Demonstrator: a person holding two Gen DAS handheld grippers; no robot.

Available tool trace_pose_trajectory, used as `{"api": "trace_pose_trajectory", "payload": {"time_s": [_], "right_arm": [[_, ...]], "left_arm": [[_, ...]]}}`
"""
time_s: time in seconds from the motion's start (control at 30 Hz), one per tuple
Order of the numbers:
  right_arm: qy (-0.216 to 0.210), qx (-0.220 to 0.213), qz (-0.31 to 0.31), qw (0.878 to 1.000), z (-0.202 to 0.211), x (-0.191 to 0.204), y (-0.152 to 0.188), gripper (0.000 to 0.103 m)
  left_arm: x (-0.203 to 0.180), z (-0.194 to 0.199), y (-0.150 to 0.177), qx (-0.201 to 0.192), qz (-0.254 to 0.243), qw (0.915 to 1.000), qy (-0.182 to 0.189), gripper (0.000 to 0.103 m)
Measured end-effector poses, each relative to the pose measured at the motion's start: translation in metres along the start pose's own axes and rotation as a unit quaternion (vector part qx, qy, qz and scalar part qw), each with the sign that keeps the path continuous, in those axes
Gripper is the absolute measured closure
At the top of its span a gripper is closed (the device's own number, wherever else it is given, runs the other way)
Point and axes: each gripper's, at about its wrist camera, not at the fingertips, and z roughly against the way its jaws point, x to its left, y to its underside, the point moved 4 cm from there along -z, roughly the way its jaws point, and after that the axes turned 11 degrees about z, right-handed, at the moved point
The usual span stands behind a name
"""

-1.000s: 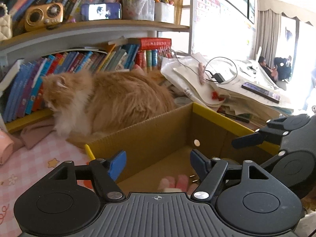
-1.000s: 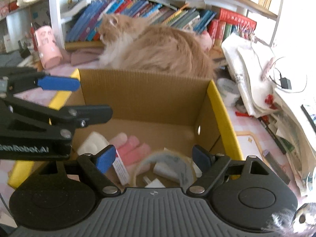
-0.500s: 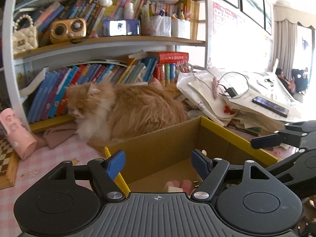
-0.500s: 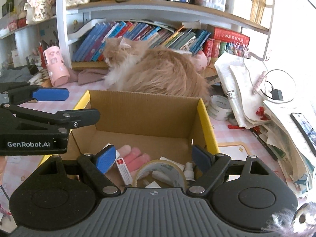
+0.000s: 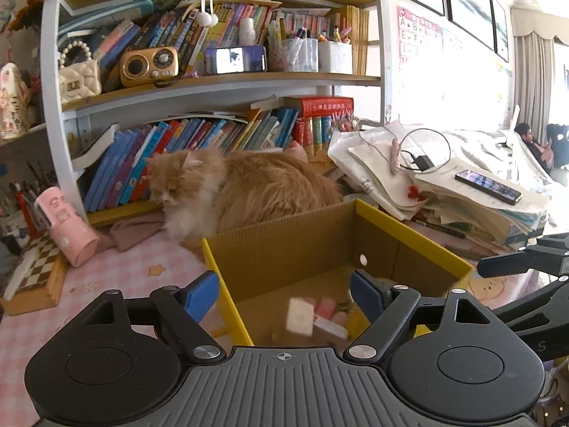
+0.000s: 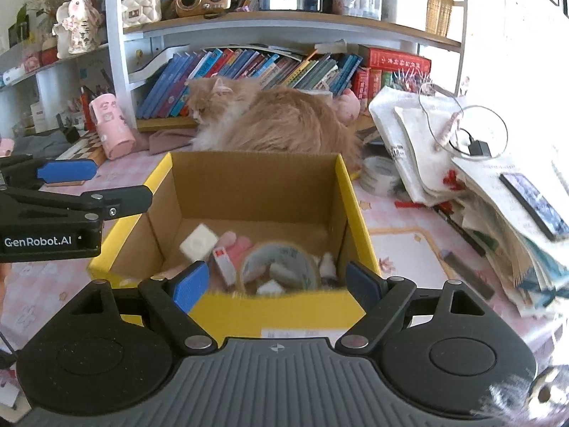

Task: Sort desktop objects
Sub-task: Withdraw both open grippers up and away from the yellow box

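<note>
Cardboard, yellow-rimmed, the open box (image 6: 249,185) sits mid-desk holding the sorted things: a white cube (image 6: 198,242), a clear tape roll (image 6: 279,267), pink pieces. Our left gripper (image 5: 284,293) hangs above its near edge, jaws opening with nothing between them; our right gripper (image 6: 274,281) is spread and empty too. We should next pick loose clutter, such as the tape roll (image 6: 378,174) by the paper stack (image 6: 498,192), steering clear of the ginger cat (image 6: 277,121) behind the box.

"GenRobot.AI" in white on black body of left hand-held gripper (image 6: 67,170); "5" on right hand-held gripper (image 5: 512,270).
</note>
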Motion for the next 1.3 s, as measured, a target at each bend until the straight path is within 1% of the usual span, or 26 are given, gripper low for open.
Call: {"api": "trace_pose_trajectory", "payload": {"time_s": [0.3, 0.4, 0.47, 0.57, 0.63, 0.73, 0.93, 1.03, 1.1, 1.17, 1.23, 1.3], "right_arm": [[-0.029, 0.014, 0.002, 0.999, 0.036, 0.018, 0.039, 0.02], [-0.043, 0.023, 0.0, 0.999, 0.045, 0.027, 0.054, 0.02], [-0.051, 0.027, 0.002, 0.998, 0.051, 0.034, 0.063, 0.02], [-0.058, 0.031, 0.006, 0.998, 0.058, 0.044, 0.075, 0.02], [-0.064, 0.037, 0.009, 0.997, 0.06, 0.049, 0.081, 0.02], [-0.071, 0.043, 0.001, 0.997, 0.064, 0.057, 0.089, 0.02], [-0.092, 0.055, -0.004, 0.994, 0.068, 0.075, 0.103, 0.02], [-0.094, 0.054, -0.01, 0.994, 0.071, 0.083, 0.108, 0.02], [-0.092, 0.052, -0.013, 0.994, 0.074, 0.087, 0.111, 0.02], [-0.087, 0.045, -0.005, 0.995, 0.077, 0.091, 0.112, 0.02], [-0.083, 0.038, 0.001, 0.996, 0.081, 0.094, 0.112, 0.02], [-0.083, 0.033, 0.004, 0.996, 0.084, 0.094, 0.113, 0.02]], "left_arm": [[-0.008, 0.05, 0.041, 0.017, 0.017, 0.9991, -0.035, 0.018], [-0.007, 0.066, 0.058, 0.026, 0.027, 0.9978, -0.054, 0.017], [-0.003, 0.075, 0.071, 0.032, 0.039, 0.9959, -0.075, 0.016], [0.006, 0.083, 0.09, 0.038, 0.063, 0.9868, -0.144, 0.013], [0.014, 0.088, 0.101, 0.055, 0.086, 0.9793, -0.175, 0.013], [0.026, 0.096, 0.111, 0.076, 0.118, 0.9713, -0.192, 0.013], [0.038, 0.119, 0.121, 0.065, 0.119, 0.9636, -0.23, 0.013], [0.038, 0.126, 0.13, 0.074, 0.127, 0.9601, -0.238, 0.013], [0.033, 0.13, 0.134, 0.077, 0.117, 0.9621, -0.234, 0.013], [0.028, 0.132, 0.133, 0.073, 0.106, 0.9647, -0.23, 0.013], [0.025, 0.135, 0.131, 0.063, 0.103, 0.9672, -0.223, 0.013], [0.026, 0.135, 0.132, 0.064, 0.105, 0.9674, -0.222, 0.013]]}}
